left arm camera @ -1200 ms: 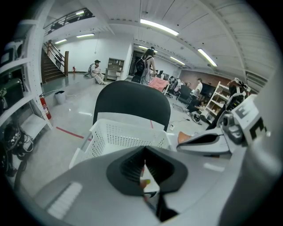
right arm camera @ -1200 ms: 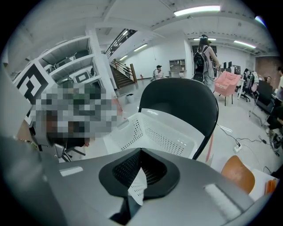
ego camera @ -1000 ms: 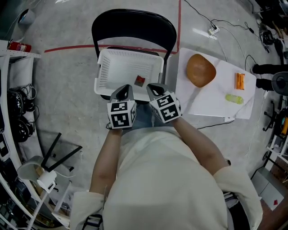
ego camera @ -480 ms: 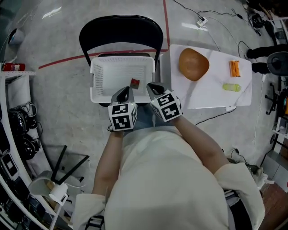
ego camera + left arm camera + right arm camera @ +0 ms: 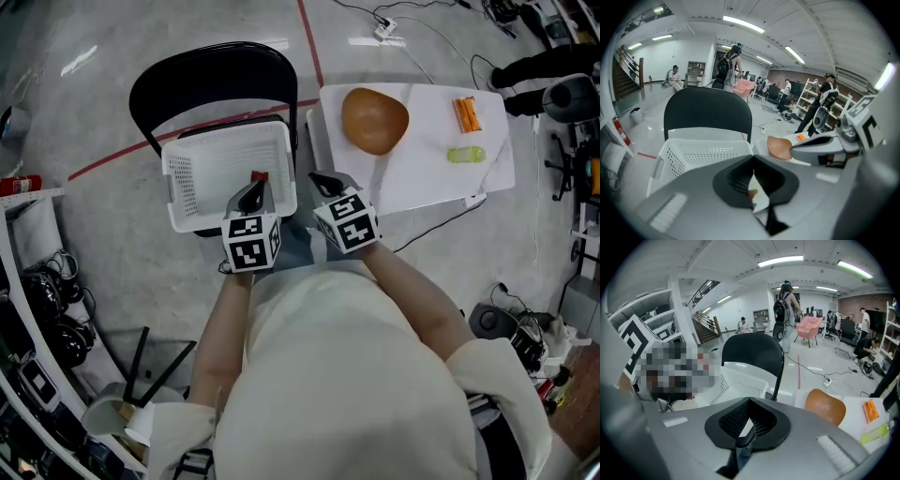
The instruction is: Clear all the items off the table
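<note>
- left gripper [image 5: 255, 190] is clenched tight with nothing in it, hanging over the near rim of the white basket [image 5: 187, 178] on the black chair [image 5: 187, 80].
- right gripper [image 5: 325, 183] is clenched too and empty, between the basket and the white table [image 5: 492, 173].
- a small red item [image 5: 259, 176] lies in the basket, right by the left gripper's tip.
- on the table: brown bowl [image 5: 374, 119], orange piece [image 5: 466, 113], green piece [image 5: 466, 155], well apart from both grippers.

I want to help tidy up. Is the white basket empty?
No, not empty: one small red thing lies inside the white basket, by its near wall.
</note>
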`<control>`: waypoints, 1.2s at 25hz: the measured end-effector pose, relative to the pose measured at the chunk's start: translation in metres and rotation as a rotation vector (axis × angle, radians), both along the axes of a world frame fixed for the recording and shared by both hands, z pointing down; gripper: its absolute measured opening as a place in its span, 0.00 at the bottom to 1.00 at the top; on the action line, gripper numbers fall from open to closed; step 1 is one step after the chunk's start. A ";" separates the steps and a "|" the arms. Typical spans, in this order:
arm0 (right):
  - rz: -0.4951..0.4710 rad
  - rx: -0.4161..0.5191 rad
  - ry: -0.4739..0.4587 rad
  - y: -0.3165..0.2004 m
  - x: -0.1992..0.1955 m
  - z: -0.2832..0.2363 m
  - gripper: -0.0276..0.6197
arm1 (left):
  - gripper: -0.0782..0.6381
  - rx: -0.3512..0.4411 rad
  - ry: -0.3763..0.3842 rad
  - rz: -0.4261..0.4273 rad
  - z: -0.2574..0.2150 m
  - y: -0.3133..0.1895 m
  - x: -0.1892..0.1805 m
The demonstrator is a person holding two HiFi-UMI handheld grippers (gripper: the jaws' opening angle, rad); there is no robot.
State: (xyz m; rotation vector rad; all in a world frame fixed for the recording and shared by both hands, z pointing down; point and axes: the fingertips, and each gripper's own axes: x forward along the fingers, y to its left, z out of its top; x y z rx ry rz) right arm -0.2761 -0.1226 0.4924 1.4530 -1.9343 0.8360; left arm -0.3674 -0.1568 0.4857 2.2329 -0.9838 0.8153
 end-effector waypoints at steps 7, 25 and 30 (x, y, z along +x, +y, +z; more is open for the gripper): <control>0.058 0.004 -0.002 0.016 0.060 -0.001 0.04 | 0.12 0.006 -0.003 0.044 -0.004 0.011 0.057; 0.163 0.014 0.001 0.058 0.262 -0.006 0.04 | 0.12 -0.026 -0.011 0.137 -0.001 0.054 0.255; 0.180 0.020 -0.005 0.072 0.305 -0.007 0.04 | 0.12 -0.020 -0.015 0.157 -0.004 0.066 0.300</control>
